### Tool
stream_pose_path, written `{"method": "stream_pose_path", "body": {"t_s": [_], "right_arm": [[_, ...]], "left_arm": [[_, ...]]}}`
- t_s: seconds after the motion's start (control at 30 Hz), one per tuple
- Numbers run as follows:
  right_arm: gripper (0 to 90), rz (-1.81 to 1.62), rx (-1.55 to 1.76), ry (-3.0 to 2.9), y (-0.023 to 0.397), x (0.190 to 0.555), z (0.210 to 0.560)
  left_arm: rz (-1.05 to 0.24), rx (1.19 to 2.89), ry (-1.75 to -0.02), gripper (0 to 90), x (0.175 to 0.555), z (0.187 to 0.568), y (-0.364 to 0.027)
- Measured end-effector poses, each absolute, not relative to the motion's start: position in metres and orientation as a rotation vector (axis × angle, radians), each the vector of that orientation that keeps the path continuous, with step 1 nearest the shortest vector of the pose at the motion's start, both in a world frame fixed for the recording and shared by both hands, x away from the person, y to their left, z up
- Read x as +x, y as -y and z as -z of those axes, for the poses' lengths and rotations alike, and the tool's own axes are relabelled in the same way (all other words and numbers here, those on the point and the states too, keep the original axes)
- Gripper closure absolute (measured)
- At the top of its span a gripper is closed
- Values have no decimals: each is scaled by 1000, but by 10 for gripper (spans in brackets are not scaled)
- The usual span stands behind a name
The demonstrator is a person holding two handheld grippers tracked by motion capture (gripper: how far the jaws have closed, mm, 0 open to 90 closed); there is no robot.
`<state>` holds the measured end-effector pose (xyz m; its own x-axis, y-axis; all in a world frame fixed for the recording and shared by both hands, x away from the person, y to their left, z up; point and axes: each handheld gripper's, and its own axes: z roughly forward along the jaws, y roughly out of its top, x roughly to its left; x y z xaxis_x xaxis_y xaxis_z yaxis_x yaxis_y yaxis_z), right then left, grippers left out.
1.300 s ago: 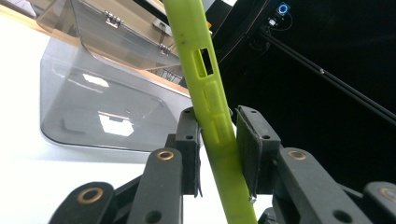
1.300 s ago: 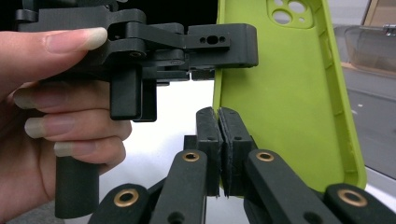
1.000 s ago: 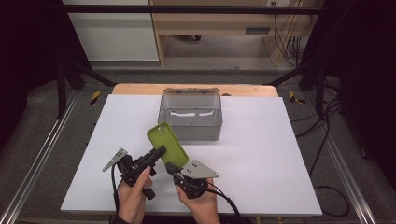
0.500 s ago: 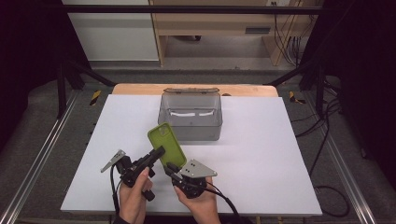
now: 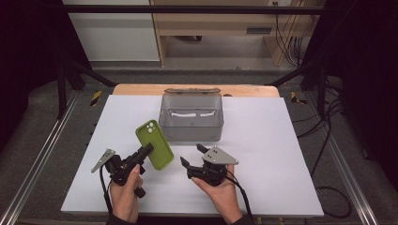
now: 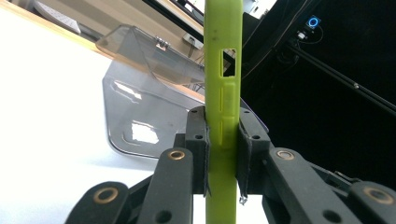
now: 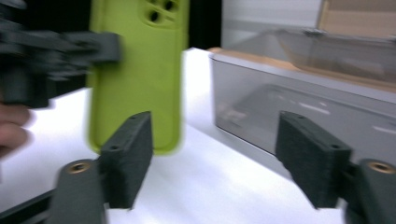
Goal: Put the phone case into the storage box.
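At table front, left to right:

Left gripper [image 5: 141,156]: my left hand [image 5: 126,187] low at the near edge, jaws pointing up and right, clamped on the long edges of the case [image 5: 154,144]. The case is green, held clear of the table [image 5: 263,154], camera holes uppermost, just left of the box.

Right gripper [image 5: 193,156]: right hand [image 5: 219,187] beside the left, jaws spread wide and empty, aimed toward the case and box.

Box [image 5: 191,118]: grey, translucent, lid tipped back, standing mid-table behind both grippers.

Step in hand, as I judge it: case carried single-handed. The next move probably calls for swinging it right, over the box's open top, then letting go.
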<state>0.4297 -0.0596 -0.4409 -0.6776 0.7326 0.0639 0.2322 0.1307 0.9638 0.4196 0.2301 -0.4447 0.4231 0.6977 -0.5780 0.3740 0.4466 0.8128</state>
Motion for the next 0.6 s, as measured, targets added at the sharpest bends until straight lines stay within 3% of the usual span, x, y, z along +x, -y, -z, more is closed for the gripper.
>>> {"method": "stream_pose_path", "body": {"t_s": [0.23,0.6], "right_arm": [[165,-1401,941,-2000,81,438,443],[106,-1308,904,-2081,133,436,441]], "left_arm": [[-289,1174,-1171,775,421,438,-236],[-325,1208,-1166,776,424,425,-244]]}}
